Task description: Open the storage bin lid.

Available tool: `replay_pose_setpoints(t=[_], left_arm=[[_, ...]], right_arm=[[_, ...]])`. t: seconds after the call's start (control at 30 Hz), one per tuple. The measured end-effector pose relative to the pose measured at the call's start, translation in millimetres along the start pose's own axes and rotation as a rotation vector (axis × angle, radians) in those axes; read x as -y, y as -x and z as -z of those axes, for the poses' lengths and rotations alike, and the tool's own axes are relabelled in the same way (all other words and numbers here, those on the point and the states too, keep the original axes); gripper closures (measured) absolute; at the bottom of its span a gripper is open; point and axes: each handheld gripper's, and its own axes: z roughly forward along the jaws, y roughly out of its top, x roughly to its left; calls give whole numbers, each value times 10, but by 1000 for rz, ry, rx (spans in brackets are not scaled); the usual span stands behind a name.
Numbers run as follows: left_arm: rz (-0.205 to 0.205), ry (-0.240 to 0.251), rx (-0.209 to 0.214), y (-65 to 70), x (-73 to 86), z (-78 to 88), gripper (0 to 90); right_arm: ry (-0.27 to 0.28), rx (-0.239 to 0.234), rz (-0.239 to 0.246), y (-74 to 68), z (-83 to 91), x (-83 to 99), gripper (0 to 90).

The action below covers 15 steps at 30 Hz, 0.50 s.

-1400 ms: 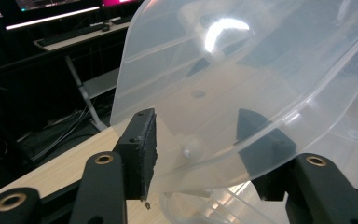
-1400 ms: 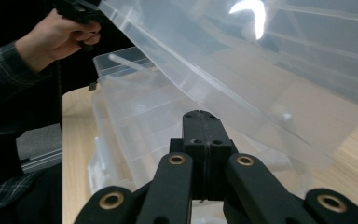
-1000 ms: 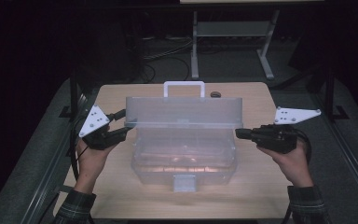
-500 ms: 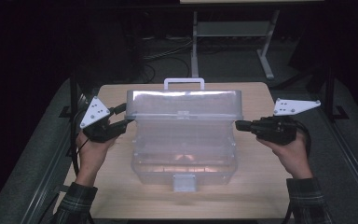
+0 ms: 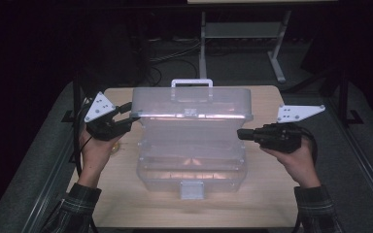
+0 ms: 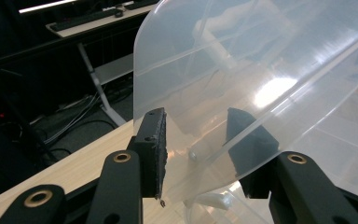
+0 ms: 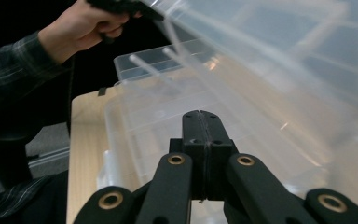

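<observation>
Here the clear plastic box (image 5: 190,160) sits mid-counter (image 5: 267,204), its lid (image 5: 192,103) raised at a tilt. The left tool (image 5: 130,115) straddles the lid's left corner; its jaws have just been closing, one on each face of the lid, though contact is hard to judge. The right tool (image 5: 240,134), jaws pressed together and empty, rests against the box's right side.

Counted on the light wooden table (image 5: 264,204): one clear plastic storage box (image 5: 190,165) with one hinged translucent lid (image 5: 190,103), one white carry handle (image 5: 191,83) and one white front latch (image 5: 192,190). Two black two-jaw grippers, left (image 5: 132,116) and right (image 5: 239,134), one per hand.
</observation>
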Motion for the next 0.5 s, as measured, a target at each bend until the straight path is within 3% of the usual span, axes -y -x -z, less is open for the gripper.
replay_pose_setpoints(t=[0.27,0.5], left_arm=[[9,-8,-7,-34,-48,-41,593],[13,-18,-11,-63,-84,-71,598]], right_arm=[[-71,-82,18,-195,-295,89,841],[-121,-119,42,-313,-465,119,799]])
